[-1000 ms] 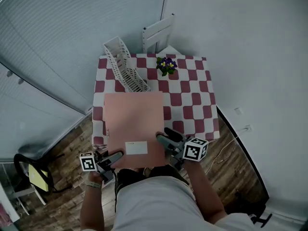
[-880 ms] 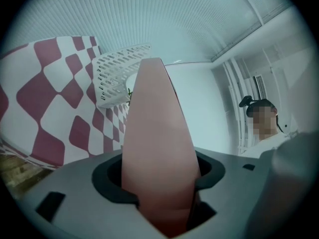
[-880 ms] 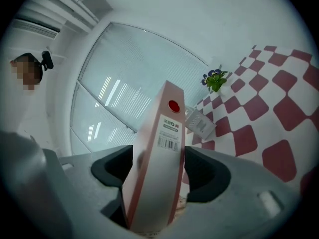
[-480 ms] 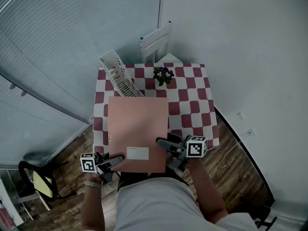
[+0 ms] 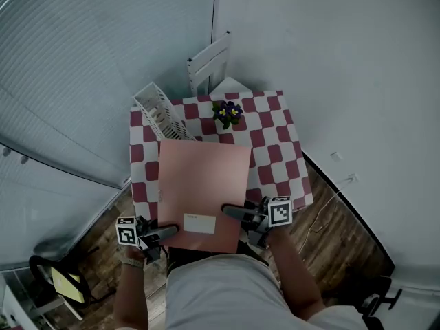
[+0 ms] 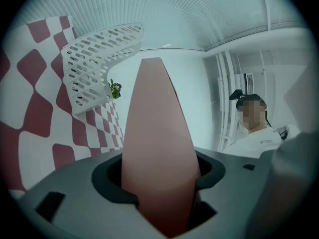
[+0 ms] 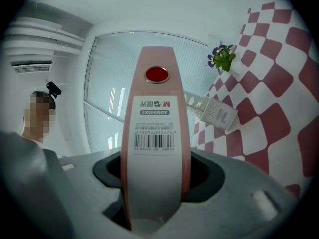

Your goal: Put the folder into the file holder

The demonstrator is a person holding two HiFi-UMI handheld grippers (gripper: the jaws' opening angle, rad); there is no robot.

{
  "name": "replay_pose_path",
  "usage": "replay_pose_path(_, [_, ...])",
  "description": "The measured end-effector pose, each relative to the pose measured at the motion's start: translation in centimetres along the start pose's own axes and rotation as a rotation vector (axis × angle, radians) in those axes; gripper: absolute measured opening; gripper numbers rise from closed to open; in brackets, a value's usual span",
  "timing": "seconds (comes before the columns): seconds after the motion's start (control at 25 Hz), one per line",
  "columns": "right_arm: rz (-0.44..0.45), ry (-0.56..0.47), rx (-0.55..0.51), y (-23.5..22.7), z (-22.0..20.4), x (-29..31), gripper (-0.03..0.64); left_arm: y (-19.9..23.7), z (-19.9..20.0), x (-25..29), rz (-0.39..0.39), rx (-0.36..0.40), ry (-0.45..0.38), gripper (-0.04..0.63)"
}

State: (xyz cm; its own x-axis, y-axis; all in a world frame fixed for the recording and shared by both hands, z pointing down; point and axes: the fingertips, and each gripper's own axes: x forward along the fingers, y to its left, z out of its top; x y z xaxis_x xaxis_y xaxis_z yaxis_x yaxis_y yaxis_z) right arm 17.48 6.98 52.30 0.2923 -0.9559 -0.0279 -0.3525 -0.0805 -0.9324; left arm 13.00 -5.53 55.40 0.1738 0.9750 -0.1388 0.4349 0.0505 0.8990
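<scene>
A pink folder (image 5: 203, 188) with a white label is held flat over the near half of the checked table (image 5: 278, 150). My left gripper (image 5: 165, 233) is shut on its near left corner and my right gripper (image 5: 229, 212) on its near right edge. In the left gripper view the folder's edge (image 6: 157, 143) runs out from between the jaws. The right gripper view shows its labelled spine (image 7: 156, 128) clamped the same way. The white slotted file holder (image 5: 159, 112) stands at the table's far left, beyond the folder, and shows as the file holder (image 6: 97, 68) and the file holder (image 7: 212, 108).
A small pot of purple flowers (image 5: 227, 113) stands at the far middle of the table, right of the file holder. A white chair (image 5: 208, 62) is behind the table by the wall. The floor is wood planks, and a cable (image 5: 330, 198) lies to the right.
Both grippers have kept their hold. The folder has turned slightly clockwise and its far edge now lies closer to the file holder. The head view has shifted.
</scene>
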Motion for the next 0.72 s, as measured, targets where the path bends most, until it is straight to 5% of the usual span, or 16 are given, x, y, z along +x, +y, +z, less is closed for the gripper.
replay_pose_path(0.28, [-0.058,-0.1,-0.035,0.1,1.8,2.1,0.268,1.5,4.1,-1.3,-0.008,0.016,0.041,0.305])
replay_pose_path(0.72, [-0.134,-0.235,-0.143,1.3,5.1,3.7,0.268,3.6,11.3,-3.6,0.092,0.096,-0.101,0.334])
